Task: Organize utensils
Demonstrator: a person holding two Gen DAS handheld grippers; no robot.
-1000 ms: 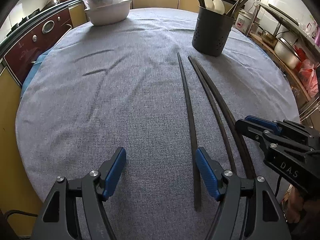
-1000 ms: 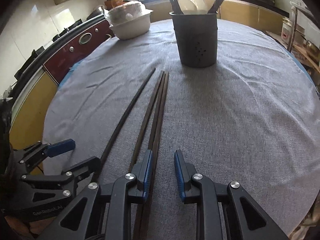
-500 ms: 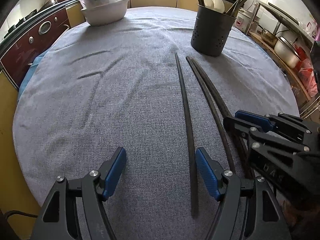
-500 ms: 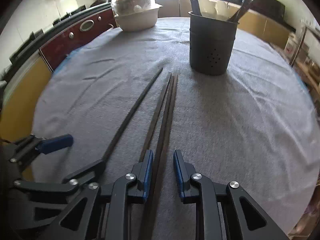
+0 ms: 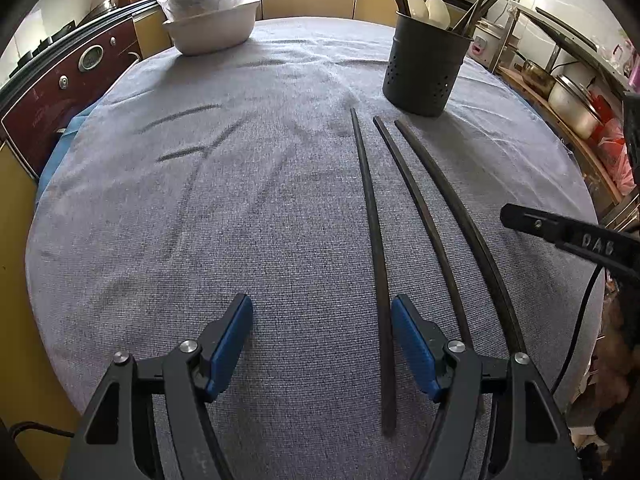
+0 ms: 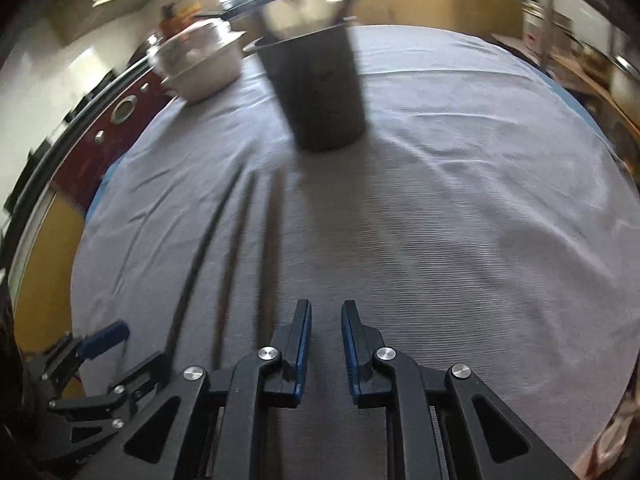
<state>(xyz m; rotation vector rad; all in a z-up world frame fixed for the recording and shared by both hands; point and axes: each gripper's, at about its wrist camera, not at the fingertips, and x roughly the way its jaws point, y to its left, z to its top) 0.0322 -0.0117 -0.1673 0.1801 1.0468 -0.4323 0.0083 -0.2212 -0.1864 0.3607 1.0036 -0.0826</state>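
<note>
Three long dark chopsticks lie side by side on the grey tablecloth, pointing at a black perforated utensil holder that holds more chopsticks and white spoons. My left gripper is open low over the cloth. The leftmost chopstick runs between its jaws, close beside the right finger. The middle chopstick and right chopstick lie outside it. In the blurred right wrist view, my right gripper sits right of all the chopsticks, its jaws closing to a narrow gap with nothing between them.
A white bowl with bagged contents stands at the table's far left. A dark red appliance lines the left side. Shelves with metal pots stand on the right. A cable hangs by the table's right edge.
My right gripper moved right, off the pair of chopsticks it straddled, and its jaws narrowed. The right chopstick now lies apart from the middle one. My left gripper stayed put.
</note>
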